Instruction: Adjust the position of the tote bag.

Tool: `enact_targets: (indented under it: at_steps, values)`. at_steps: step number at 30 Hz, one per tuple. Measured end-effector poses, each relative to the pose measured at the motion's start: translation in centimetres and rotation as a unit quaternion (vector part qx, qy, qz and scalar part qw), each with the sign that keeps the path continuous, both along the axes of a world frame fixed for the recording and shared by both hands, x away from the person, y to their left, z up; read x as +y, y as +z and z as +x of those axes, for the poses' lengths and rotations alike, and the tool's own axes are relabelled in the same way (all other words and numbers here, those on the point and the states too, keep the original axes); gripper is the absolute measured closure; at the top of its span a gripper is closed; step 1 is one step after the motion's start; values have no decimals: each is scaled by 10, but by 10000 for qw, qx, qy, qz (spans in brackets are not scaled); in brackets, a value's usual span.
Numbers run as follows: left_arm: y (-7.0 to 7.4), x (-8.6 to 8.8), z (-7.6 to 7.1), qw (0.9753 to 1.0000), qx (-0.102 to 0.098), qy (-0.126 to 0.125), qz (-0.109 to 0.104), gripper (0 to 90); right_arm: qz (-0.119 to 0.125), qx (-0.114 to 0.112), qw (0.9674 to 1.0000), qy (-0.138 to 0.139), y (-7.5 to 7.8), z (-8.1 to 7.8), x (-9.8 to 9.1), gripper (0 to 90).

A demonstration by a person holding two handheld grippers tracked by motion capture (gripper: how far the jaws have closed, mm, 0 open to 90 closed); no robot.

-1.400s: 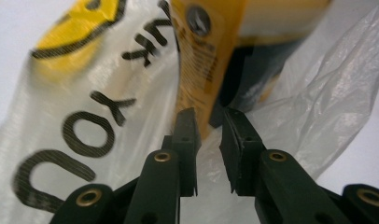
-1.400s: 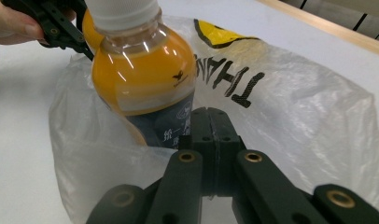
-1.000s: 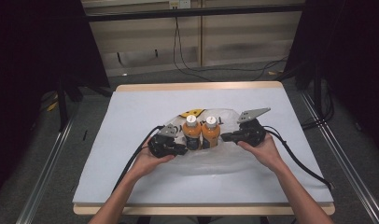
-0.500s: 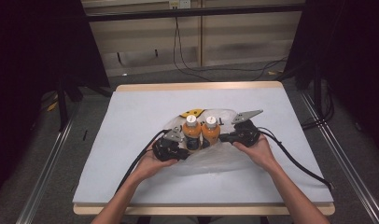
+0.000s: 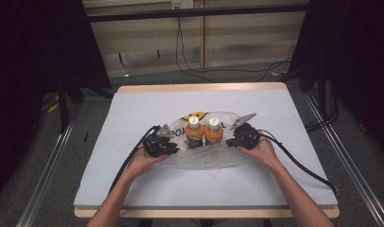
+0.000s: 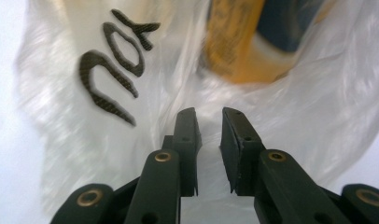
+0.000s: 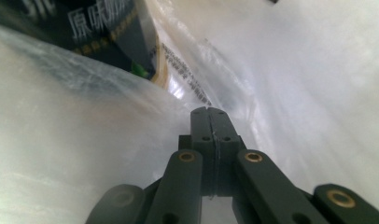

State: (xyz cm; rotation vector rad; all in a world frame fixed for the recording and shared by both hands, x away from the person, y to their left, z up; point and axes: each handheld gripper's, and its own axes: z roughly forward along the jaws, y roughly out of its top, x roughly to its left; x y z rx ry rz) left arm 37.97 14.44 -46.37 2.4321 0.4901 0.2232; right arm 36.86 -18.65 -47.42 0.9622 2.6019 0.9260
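Two hands come in from the near edge of the table (image 5: 133, 189), each holding a black gripper. The left gripper (image 5: 169, 146) sits at the left side of a clear plastic bag (image 5: 213, 158); its jaws stand a little apart, with a narrow gap, and nothing is squeezed between them. The right gripper (image 5: 233, 141) is at the bag's right side, its jaws pressed tight together; I cannot tell if bag film is caught there. Inside the bag, in the middle of the table, two orange bottles (image 5: 203, 134) with white caps stand side by side. Farther off, cables lie on the floor (image 5: 218, 71).
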Motion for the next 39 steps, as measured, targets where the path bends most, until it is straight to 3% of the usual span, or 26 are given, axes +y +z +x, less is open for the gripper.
enact_targets:
  at_steps: [3, 5, 8, 10, 13, 23, 26, 30, 32, 34, 36, 39]
  values:
    - [-3, 2, 1, 9992, -195, 128, 336, 764, -200, -53, 9998, 26, 2, 0, 0, 900]
    - [-4, 5, 2, 9992, -208, 181, 299, 768, -388, -71, 9992, -5, 3, 1, -3, 900]
    - [-3, 10, 3, 9985, -268, 193, 436, 772, -764, -101, 9970, -95, 7, 1, -9, 900]
    - [-3, 14, 5, 9984, -273, 275, 423, 772, -1072, -187, 9940, -114, 8, 1, -13, 900]
    - [-3, 22, 8, 9979, -273, 322, 489, 781, -1409, -143, 9898, -142, 10, 1, -19, 900]
    - [-3, 25, 9, 9979, -281, 317, 498, 799, -1677, -104, 9855, -216, 12, 0, -40, 900]
    - [-4, 26, 10, 9982, -258, 354, 420, 802, -1638, -79, 9862, -217, 12, 0, -46, 900]
    - [-3, 27, 11, 9972, -339, 358, 558, 816, -1666, -49, 9857, -258, 12, -1, -53, 900]
    - [-4, 30, 13, 9969, -365, 450, 540, 832, -1583, -32, 9870, -267, 12, -2, -61, 900]
    - [-4, 34, 15, 9975, -275, 438, 474, 844, -1529, -2, 9877, -322, 12, -2, -66, 900]
    - [-5, 35, 15, 9973, -315, 478, 469, 863, -1573, -66, 9867, -397, 12, -2, -70, 900]
    - [-5, 37, 16, 9966, -369, 483, 564, 900, -1484, -126, 9878, -452, 10, -2, -76, 900]
